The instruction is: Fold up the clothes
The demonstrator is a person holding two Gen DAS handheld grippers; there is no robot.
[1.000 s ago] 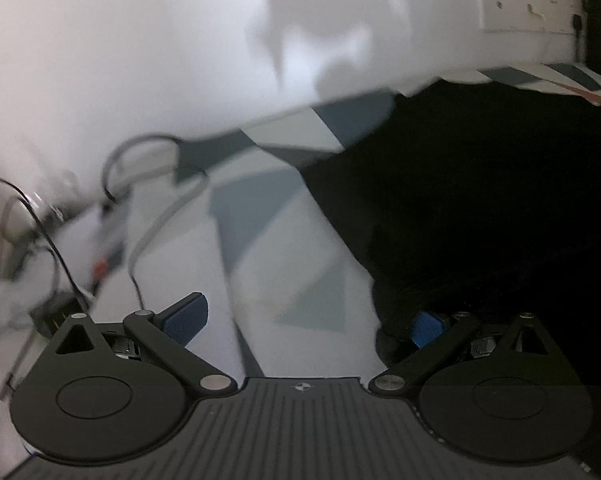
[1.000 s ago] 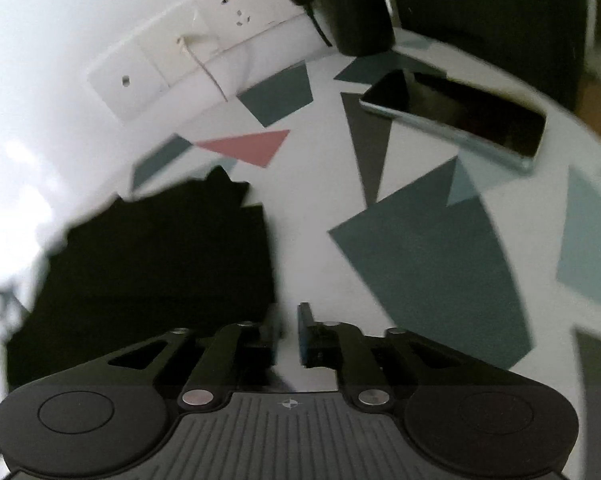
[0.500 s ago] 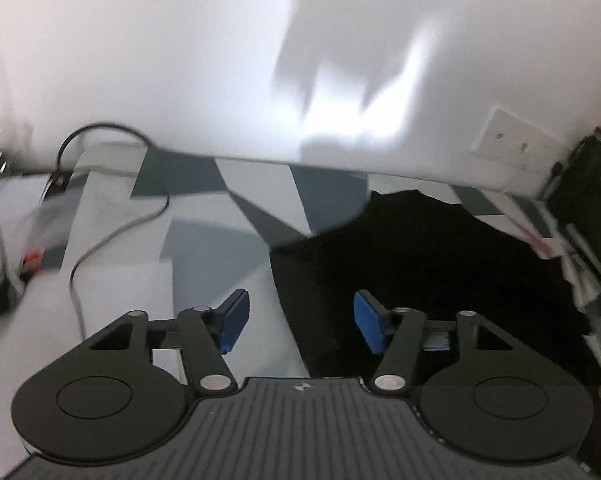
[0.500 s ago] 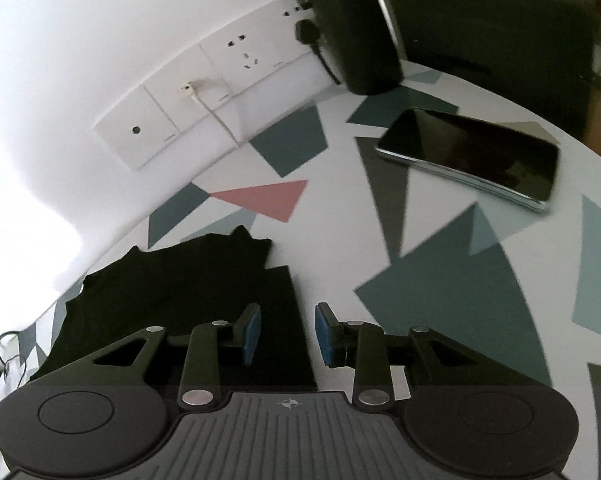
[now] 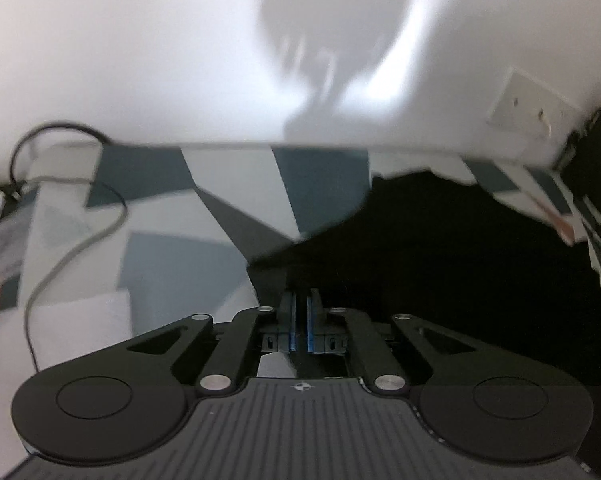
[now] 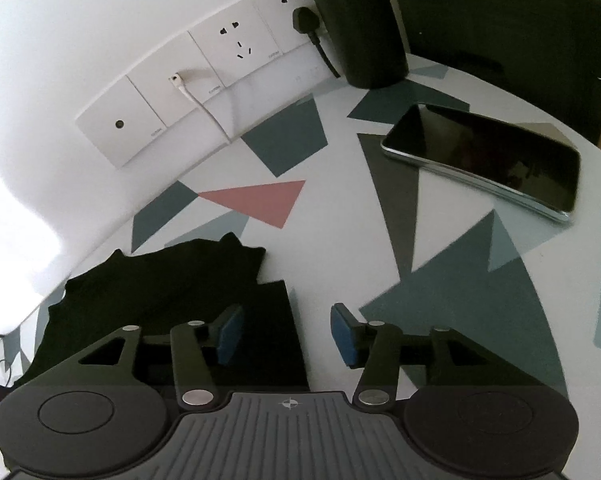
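Black cloth flat on the patterned surface, just below the wall sockets, well apart from the phone. Left gripper at the cloth's near-left edge, fingers almost shut; cloth between them or not, cannot tell, too dark. Right gripper over the cloth's right edge, fingers wide open, holding nothing. Best to pinch the edge firmly, lift low, carry it across slowly, lay it edge to edge. Good to keep clear of the cable.
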